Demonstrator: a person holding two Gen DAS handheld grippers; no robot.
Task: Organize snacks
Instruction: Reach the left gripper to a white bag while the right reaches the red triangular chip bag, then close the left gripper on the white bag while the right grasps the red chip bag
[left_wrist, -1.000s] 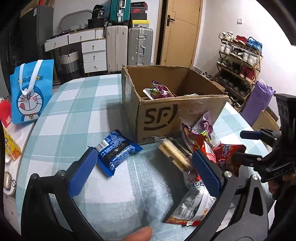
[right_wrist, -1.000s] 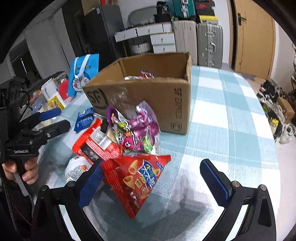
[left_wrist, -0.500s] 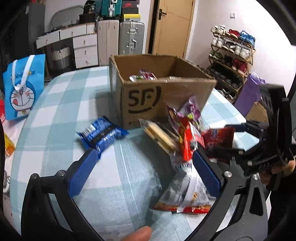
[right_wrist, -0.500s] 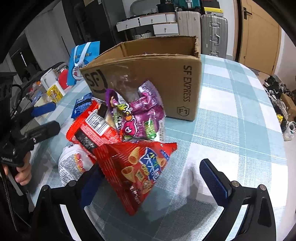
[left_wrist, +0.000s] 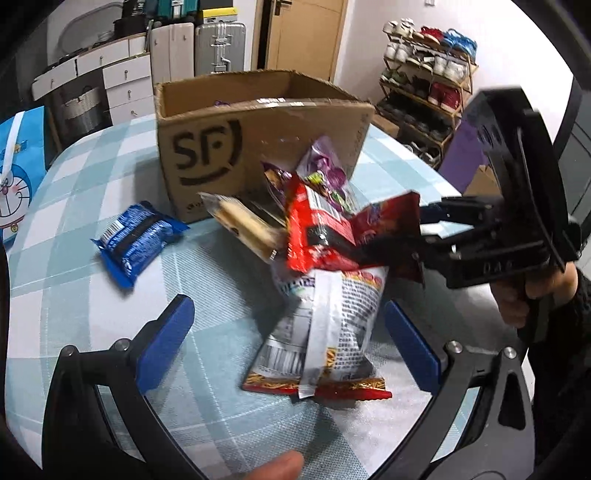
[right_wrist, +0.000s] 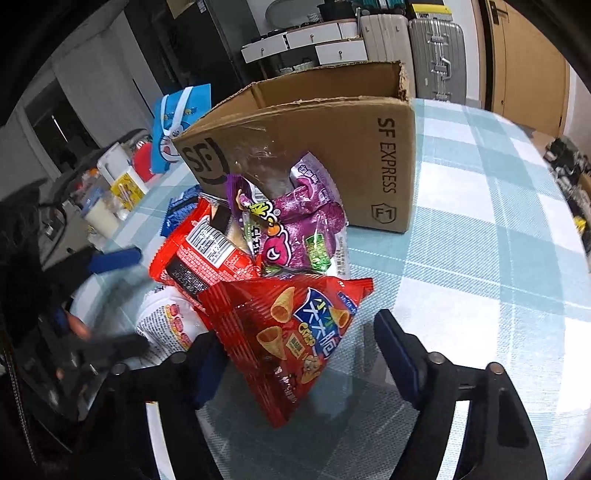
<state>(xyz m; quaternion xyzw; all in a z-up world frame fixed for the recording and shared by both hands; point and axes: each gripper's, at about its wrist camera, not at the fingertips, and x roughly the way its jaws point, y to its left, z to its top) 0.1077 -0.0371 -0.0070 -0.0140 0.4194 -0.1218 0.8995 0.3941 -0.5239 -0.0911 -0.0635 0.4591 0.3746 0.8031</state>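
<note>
Right tool (right_wrist: 295, 354) has just been closing around the red cone-snack bag (right_wrist: 291, 332), pads not clearly pressing yet. Bag tops the pile near the SF box (right_wrist: 332, 147), its likely destination. Left tool (left_wrist: 288, 339) open over the white bag (left_wrist: 332, 325) on the counter (left_wrist: 92, 288).

Glossy crinkled plastic snack bags (right_wrist: 291, 332); matt corrugated cardboard box (right_wrist: 332, 147); checked tablecloth (right_wrist: 480, 221).

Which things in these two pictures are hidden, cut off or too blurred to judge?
- Cardboard box contents: both views, its walls hide them.
- Blue cookie pack: right wrist view, red snack bags cover most.
- Left gripper: right wrist view, blurred, partly off-frame.
- Right gripper on the red cone-snack bag: pad contact unclear.
</note>
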